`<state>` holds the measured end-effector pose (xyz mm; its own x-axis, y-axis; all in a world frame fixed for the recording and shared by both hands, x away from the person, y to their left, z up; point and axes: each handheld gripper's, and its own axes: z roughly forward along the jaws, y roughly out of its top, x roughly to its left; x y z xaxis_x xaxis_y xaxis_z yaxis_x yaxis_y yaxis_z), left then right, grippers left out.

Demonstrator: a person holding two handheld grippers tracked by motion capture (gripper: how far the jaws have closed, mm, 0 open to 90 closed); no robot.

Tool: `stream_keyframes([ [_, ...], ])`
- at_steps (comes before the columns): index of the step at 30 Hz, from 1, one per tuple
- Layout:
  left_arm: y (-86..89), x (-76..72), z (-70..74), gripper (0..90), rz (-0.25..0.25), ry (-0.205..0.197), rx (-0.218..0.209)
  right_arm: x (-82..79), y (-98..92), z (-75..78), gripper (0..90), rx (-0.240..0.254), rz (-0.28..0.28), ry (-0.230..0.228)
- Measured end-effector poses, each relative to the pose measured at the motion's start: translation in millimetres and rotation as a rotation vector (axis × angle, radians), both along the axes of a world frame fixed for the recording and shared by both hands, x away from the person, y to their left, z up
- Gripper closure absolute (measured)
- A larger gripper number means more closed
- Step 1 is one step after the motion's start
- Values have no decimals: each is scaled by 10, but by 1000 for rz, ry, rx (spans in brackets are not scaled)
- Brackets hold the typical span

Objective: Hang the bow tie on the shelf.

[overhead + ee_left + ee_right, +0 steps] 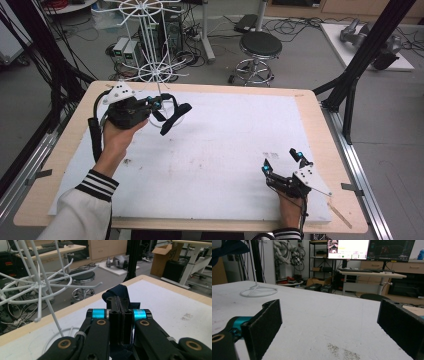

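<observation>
Jaws of left gripper (159, 103) clamped on dark blue strap (172, 116), strap held above surface (225, 145) beside white wire rack (152, 50), right gripper (284, 161) jaws wide apart, nothing between, low over surface.

The room had a grey floor (300, 55) strewn with cables (200, 45). A black round stool (260, 46) on a chrome base stood beyond the table (320, 130), whose wooden top carried a white board (225, 150). Black frame posts (370, 45) rose at both sides. Farther back stood desks (372, 273), wooden drawers (105, 248), a cardboard box (162, 257) and lit monitors (348, 248) by a shelf (319, 257).
</observation>
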<state>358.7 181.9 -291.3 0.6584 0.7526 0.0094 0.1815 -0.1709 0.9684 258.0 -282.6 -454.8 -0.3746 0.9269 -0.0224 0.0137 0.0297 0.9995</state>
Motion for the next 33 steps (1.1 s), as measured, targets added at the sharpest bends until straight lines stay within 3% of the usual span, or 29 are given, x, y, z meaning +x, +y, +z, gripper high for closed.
stream_keyframes([
  [11,-102,139,215,884,10,-17,7,-1,-1,0,48,3,-2,1],
  [18,-113,228,263,884,39,-14,6,1,-3,1,48,0,-2,-1],
  [29,-61,374,297,884,99,-6,56,-1,-5,0,48,5,0,-1],
  [33,-24,408,310,884,118,4,51,0,-7,-1,48,2,0,-5],
])
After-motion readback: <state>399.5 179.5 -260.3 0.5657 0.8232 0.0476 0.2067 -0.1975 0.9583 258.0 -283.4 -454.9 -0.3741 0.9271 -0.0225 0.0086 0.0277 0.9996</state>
